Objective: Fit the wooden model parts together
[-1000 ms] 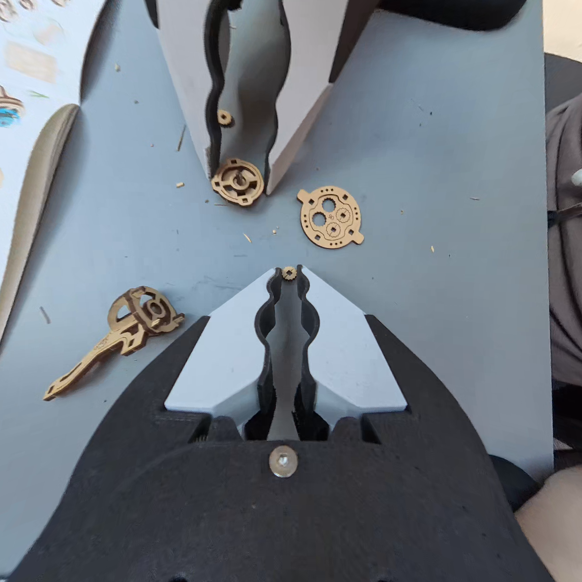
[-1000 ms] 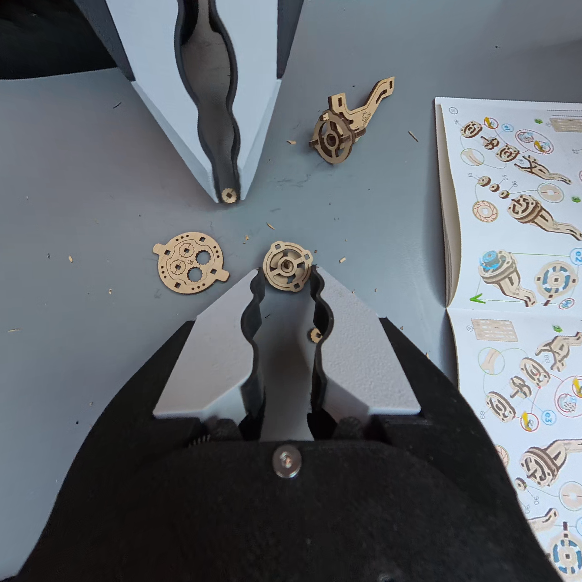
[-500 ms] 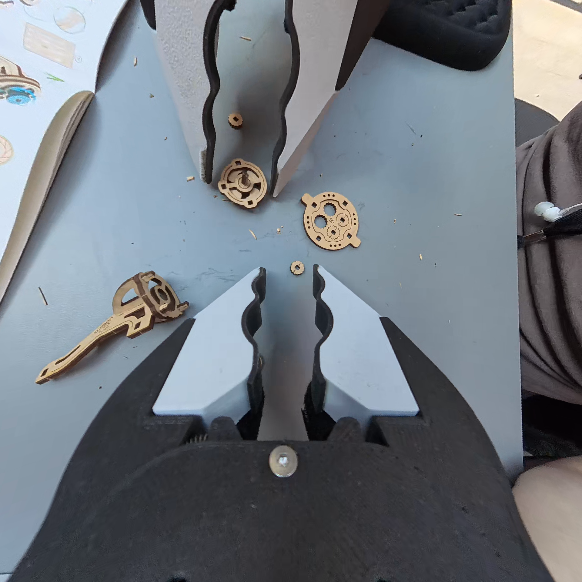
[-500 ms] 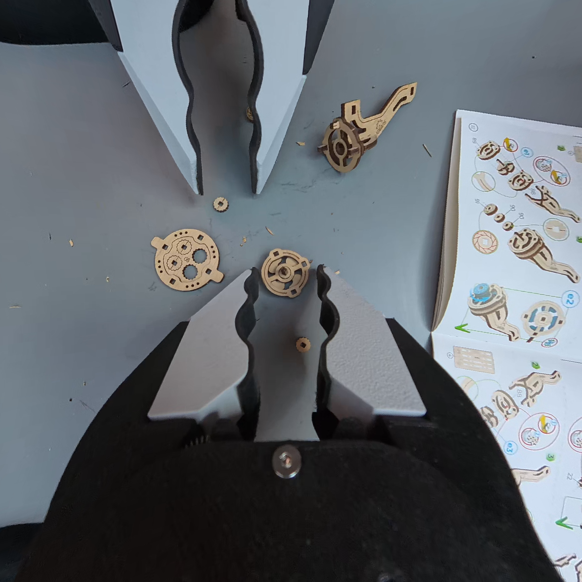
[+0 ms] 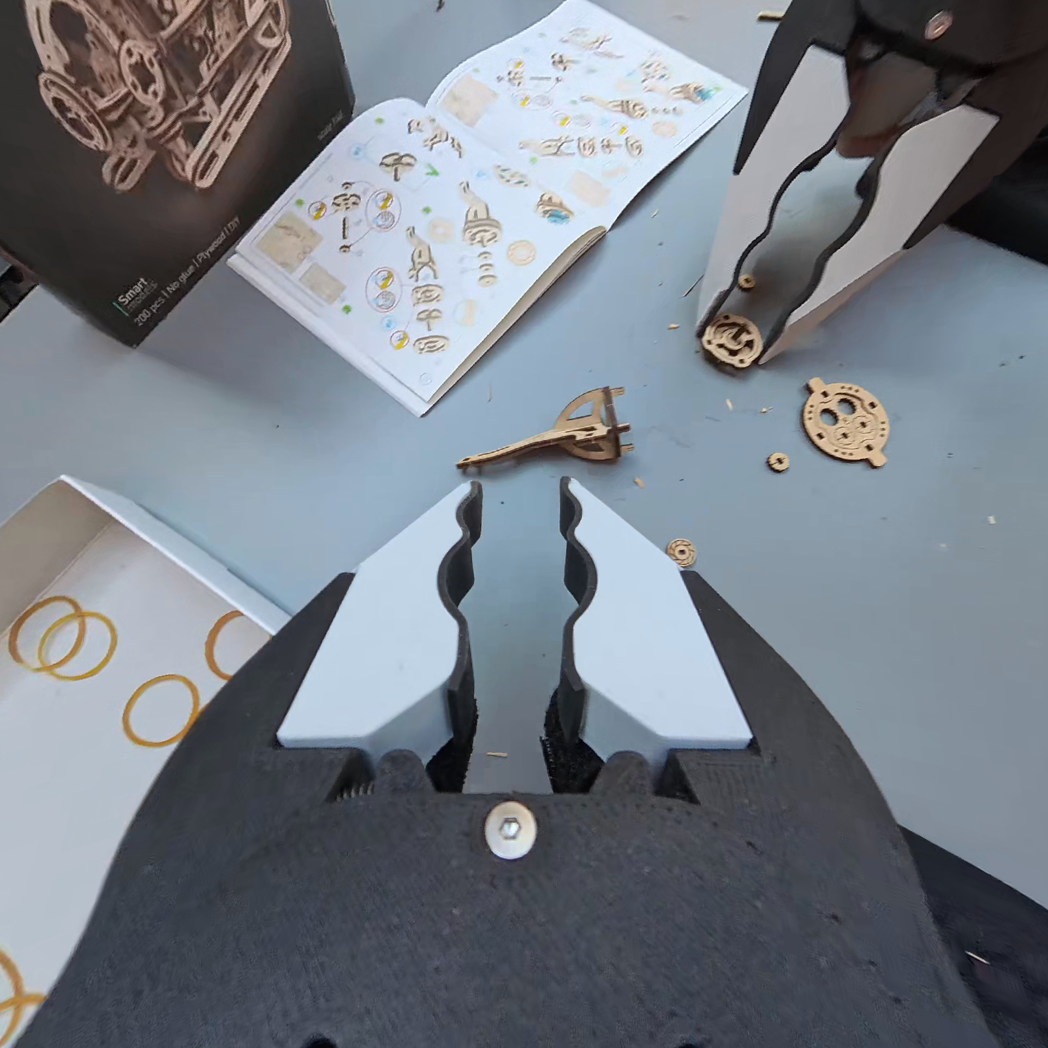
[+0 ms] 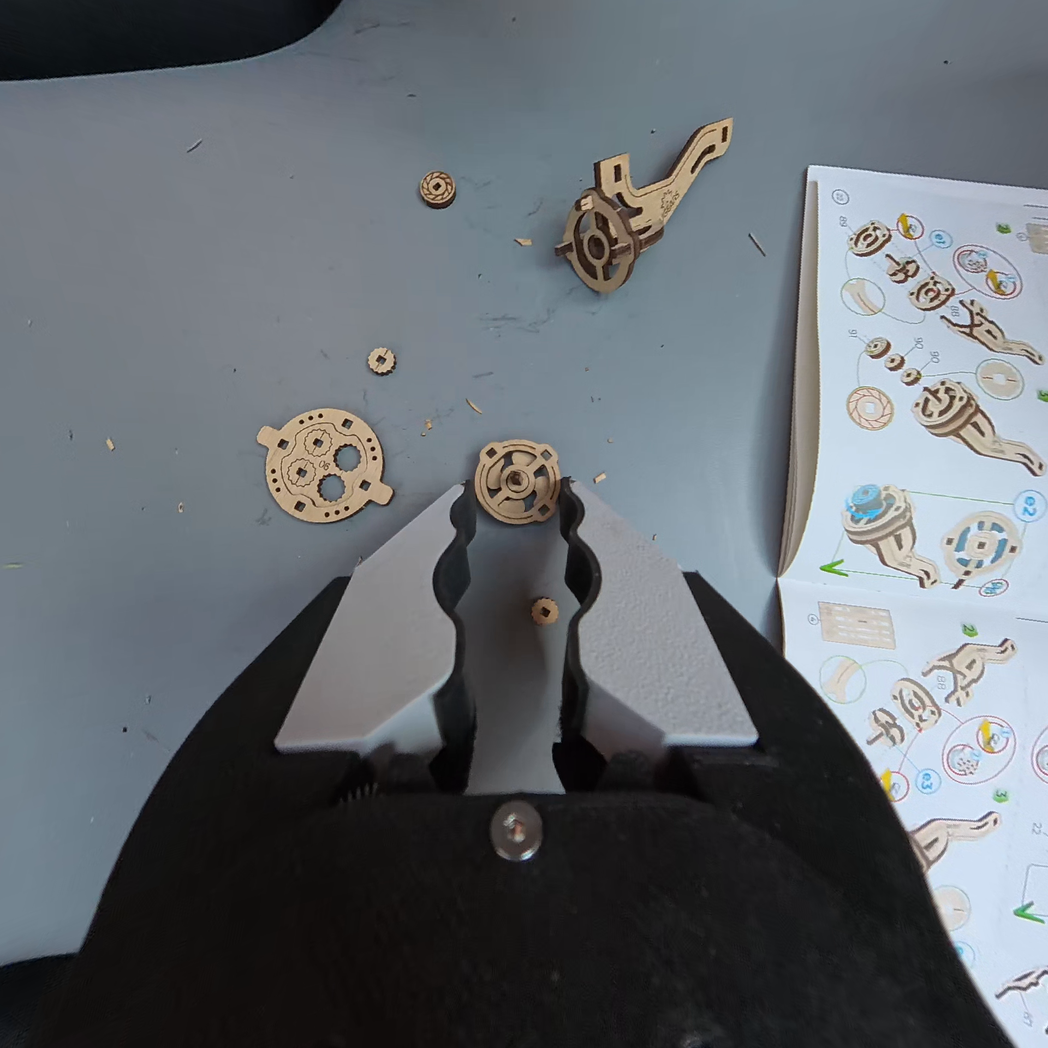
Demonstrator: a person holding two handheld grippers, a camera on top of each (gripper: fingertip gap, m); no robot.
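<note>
A round wooden hub [image 6: 517, 481] lies on the grey table between my right gripper's [image 6: 516, 487] fingertips, which are closed against its sides; it also shows in the left wrist view [image 5: 730, 342]. A small gear [image 6: 544, 611] lies loose on the table between the right fingers. A flat perforated disc [image 6: 324, 465] and another small gear [image 6: 381, 360] lie to the left. A wooden arm assembly [image 5: 561, 436] lies just ahead of my left gripper [image 5: 519, 487], which is open and empty. A small washer [image 5: 681, 552] lies by the left gripper's right finger.
An open instruction booklet [image 5: 482, 187] lies at the back, and it runs along the right side in the right wrist view [image 6: 907, 453]. A dark product box [image 5: 142, 142] stands at the far left. A white tray [image 5: 68, 544] holds rubber bands. Wood chips are scattered on the table. About 15 cm separates my left fingertips from my right. It is some 4 cm from my right tips to the small gear [image 6: 544, 611]. The left camera catches it too, in the left wrist view [image 5: 745, 280].
My left gripper opened, dropped the small gear, then pulled back and swung left to face the arm assembly. My right gripper opened briefly, then narrowed onto the hub again.
</note>
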